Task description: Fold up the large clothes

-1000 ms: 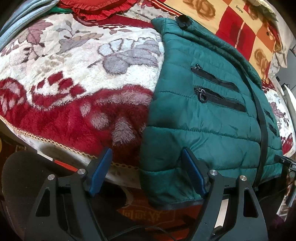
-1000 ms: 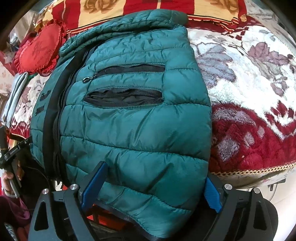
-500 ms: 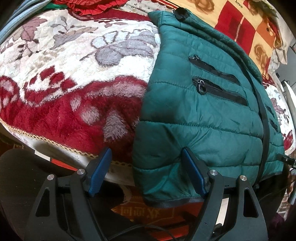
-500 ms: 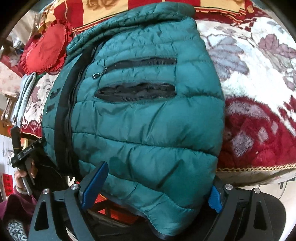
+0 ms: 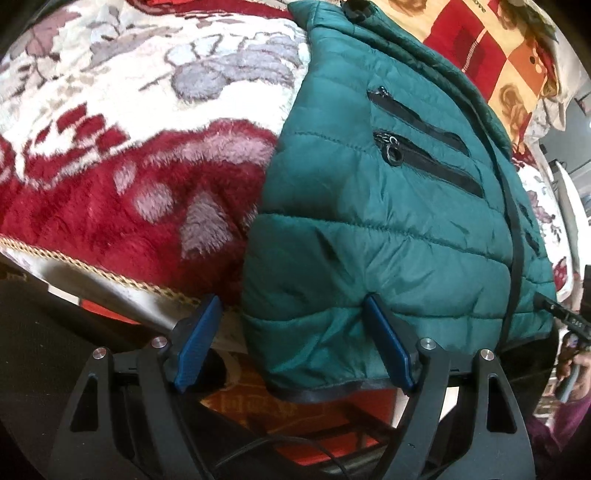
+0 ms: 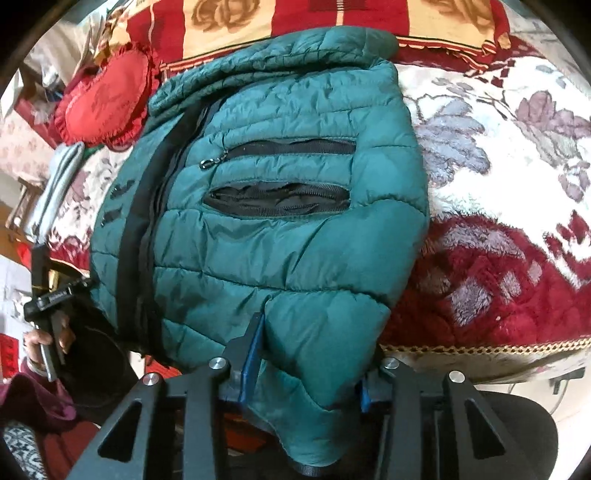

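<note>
A dark green quilted jacket (image 5: pixel 388 229) (image 6: pixel 280 251) lies zipped on the bed with black zip pockets on top, its hem hanging over the near edge. My left gripper (image 5: pixel 291 301) is open around the hem's left corner; the right pad touches the fabric and the left pad stands clear. My right gripper (image 6: pixel 310 354) is closing its jaws on the hem's right corner, and the fabric bunches between the blue pads. A hand holding the left gripper shows at the left edge of the right wrist view.
A red and white floral fleece blanket (image 5: pixel 129 177) (image 6: pixel 498 258) covers the bed, with a gold-trimmed edge in front. A red frilled cushion (image 6: pixel 107 99), folded grey cloth (image 6: pixel 59 184) and red-yellow patterned bedding (image 6: pixel 295 22) lie beyond the jacket.
The right gripper's jaws have narrowed from wide apart to pinching the jacket hem, puckering the fabric. Both grippers sit slightly closer to the hem; the left jaws stay wide.
</note>
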The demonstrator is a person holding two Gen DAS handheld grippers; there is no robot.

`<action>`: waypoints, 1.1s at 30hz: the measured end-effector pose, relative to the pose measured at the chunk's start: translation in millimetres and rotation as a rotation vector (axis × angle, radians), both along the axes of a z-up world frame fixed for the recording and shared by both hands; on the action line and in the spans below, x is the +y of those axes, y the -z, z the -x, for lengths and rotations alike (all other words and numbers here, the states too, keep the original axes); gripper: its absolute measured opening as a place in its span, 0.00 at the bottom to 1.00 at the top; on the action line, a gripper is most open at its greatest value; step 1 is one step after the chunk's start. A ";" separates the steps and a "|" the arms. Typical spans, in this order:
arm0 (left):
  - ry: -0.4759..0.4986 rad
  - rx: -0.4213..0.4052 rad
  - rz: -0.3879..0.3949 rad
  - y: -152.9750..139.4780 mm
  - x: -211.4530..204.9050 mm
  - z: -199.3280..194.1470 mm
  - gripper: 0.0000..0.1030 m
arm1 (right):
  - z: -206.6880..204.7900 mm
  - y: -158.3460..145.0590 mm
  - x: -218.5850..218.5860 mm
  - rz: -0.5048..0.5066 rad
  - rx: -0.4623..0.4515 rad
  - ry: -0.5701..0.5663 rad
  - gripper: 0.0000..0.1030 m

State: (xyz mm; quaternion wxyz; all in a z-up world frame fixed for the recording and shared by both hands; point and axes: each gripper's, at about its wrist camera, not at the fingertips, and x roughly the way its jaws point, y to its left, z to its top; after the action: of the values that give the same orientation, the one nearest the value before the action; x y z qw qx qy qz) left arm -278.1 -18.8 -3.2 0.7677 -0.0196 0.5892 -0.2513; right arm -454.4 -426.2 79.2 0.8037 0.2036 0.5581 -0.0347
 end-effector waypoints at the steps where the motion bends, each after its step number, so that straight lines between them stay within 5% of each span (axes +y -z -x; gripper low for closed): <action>1: -0.002 -0.003 -0.001 0.0 -0.6 0.9 0.77 | 0.8 0.0 -0.3 0.002 -0.003 -0.001 0.39; 10: 0.014 -0.023 -0.009 1.5 -7.8 9.9 0.78 | 11.1 -14.2 -2.4 -0.042 0.001 -0.004 0.41; 16: 0.017 -0.018 -0.010 2.4 -11.4 8.1 0.77 | 10.0 5.3 1.2 -0.062 0.032 0.010 0.47; 20: 0.066 -0.050 -0.010 -5.6 -16.0 14.6 0.44 | 13.7 -5.6 5.8 -0.005 0.001 -0.019 0.22; 25: 0.074 -0.106 -0.017 -17.3 -20.6 24.4 0.16 | 15.4 -37.4 3.0 -0.060 -0.102 -0.029 0.15; 33: 0.091 -0.179 0.085 -83.5 -6.6 22.7 0.09 | 4.8 -93.6 -16.0 -0.191 -0.308 0.007 0.15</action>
State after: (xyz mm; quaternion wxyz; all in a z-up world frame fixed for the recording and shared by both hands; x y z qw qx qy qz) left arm -300.9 -25.4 80.3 0.8035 -0.0032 0.5075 -0.3113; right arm -459.2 -442.2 172.7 0.8565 0.2837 0.4286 0.0470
